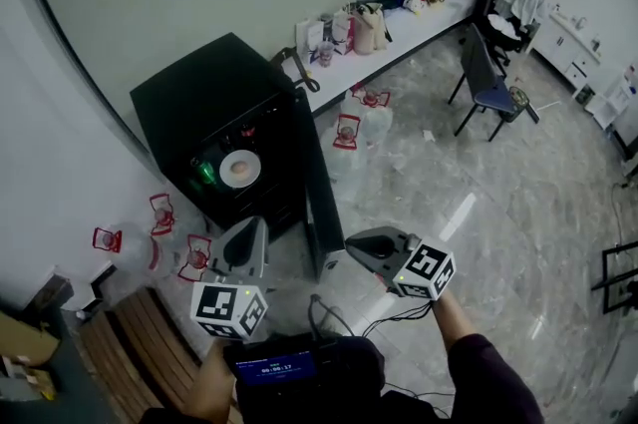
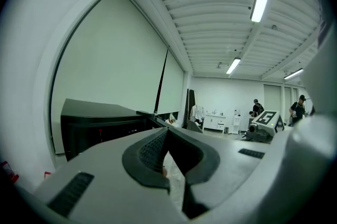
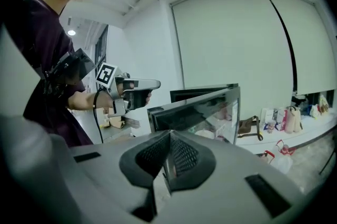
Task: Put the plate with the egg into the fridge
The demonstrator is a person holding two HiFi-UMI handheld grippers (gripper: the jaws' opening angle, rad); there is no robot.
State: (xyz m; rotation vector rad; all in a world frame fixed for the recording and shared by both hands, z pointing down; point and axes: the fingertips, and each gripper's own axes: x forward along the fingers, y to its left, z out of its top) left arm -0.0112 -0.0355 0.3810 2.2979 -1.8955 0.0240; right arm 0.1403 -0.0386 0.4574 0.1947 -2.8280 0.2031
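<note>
Three views of one room.

The head view sits high on my head, facing forward and steeply down. The black fridge (image 1: 224,103) and its open door (image 1: 317,183) lie at middle distance. My left gripper (image 1: 251,230) and right gripper (image 1: 354,252) are close at the bottom edge.

The left gripper view rides low behind my left jaws, facing nearly level. The fridge is near at its left, and the right gripper shows at its right.

The right gripper view looks along my right jaws at the door, close up, with the left gripper at its left.

All three views share the fridge.
</note>
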